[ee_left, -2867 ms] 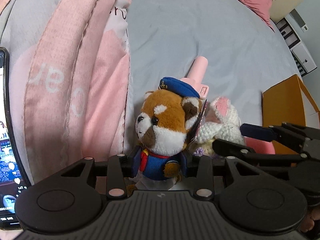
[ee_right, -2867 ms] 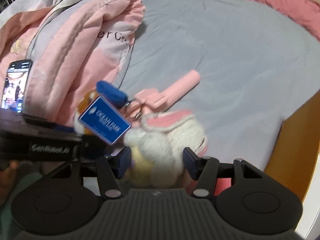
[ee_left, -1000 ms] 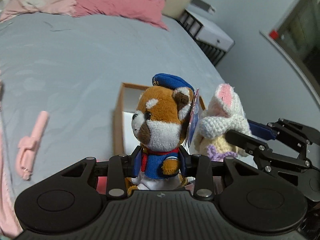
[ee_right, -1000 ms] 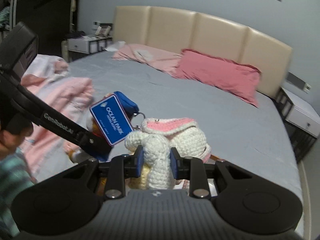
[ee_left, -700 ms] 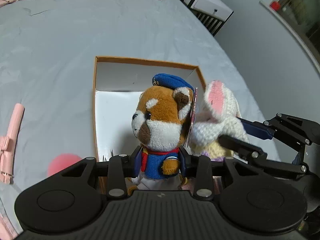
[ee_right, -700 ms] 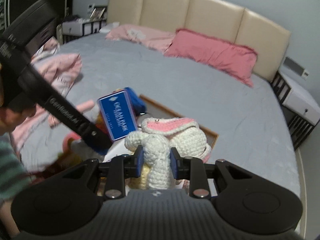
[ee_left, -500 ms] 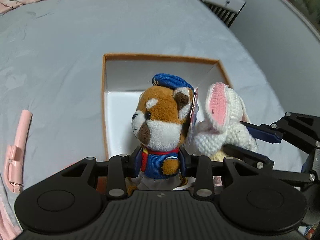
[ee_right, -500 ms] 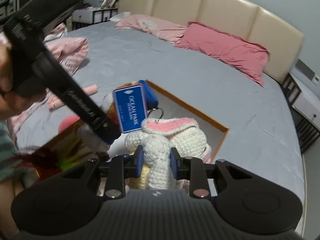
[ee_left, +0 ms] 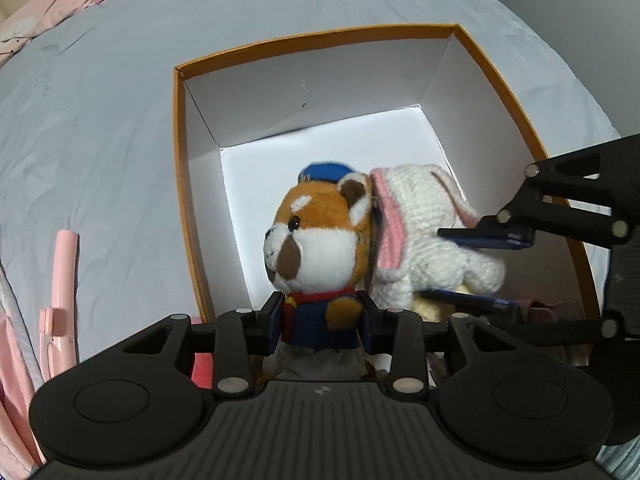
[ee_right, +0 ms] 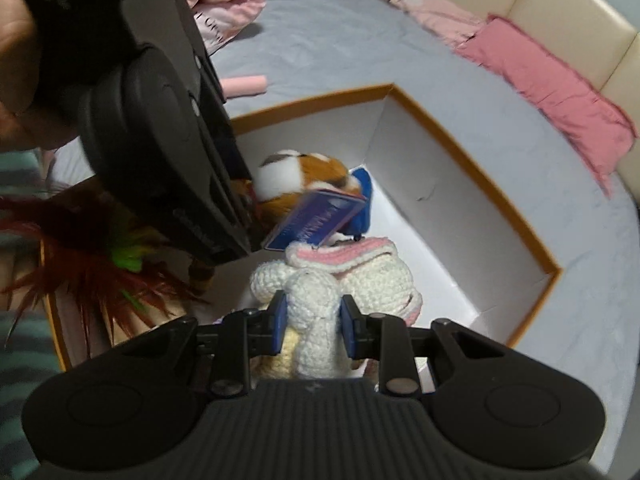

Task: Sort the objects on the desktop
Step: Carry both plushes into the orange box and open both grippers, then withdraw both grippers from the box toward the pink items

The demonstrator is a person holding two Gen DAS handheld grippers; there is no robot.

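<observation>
Our left gripper (ee_left: 322, 318) clamped on a brown-and-white red-panda plush in blue cap (ee_left: 320, 236), our right gripper (ee_right: 313, 325) clamped on a white crocheted pink-eared bunny (ee_right: 340, 276), both inside the orange-rimmed white cardboard box (ee_left: 182, 184) on the grey bedsheet (ee_left: 100, 120).

Both tools point steeply down side by side, left tool (ee_left: 320, 316) and right tool (ee_right: 313, 322) each clamped.

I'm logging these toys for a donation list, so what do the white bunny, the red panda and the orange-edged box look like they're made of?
White bunny: crocheted yarn, matte; the looped stitches show plainly, with pink yarn lining the ear.
Red panda: short-pile plush, probably synthetic; soft fuzzy nap, with a blue fabric outfit and cap.
Orange-edged box: likely rigid paperboard; smooth matte white walls with crisp folded corners and a thin orange rim.
</observation>
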